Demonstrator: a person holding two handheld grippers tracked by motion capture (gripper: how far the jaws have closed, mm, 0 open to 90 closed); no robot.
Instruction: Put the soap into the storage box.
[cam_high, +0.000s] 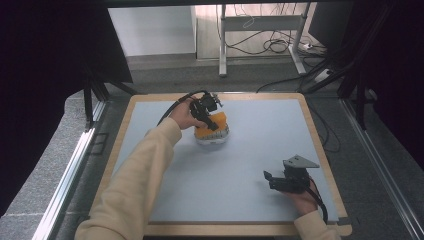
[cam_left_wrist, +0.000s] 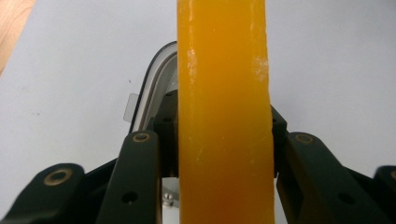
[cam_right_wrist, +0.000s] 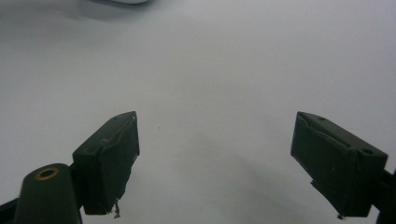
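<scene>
In the left gripper view the two black jaws stand pressed against the flat sides of an orange block, which runs straight up the middle of the picture, its long axis in line with the jaws and its far end pointing away from the camera. Just behind the block, on its left, the curved rim of a white bowl shows against the grey mat. From the high view the left gripper sits at the far middle of the mat with the block beneath it, directly above or already partly in the bowl; whether the block's lower end touches the bowl's bottom cannot be told. The relation that matters for the coming move appears to be vertical: the bowl lies straight below the held block, so the way down is short. The right gripper rests at the near right of the mat, well apart from the bowl, its jaws spread wide with nothing between them, so the left hand is much the nearer.
</scene>
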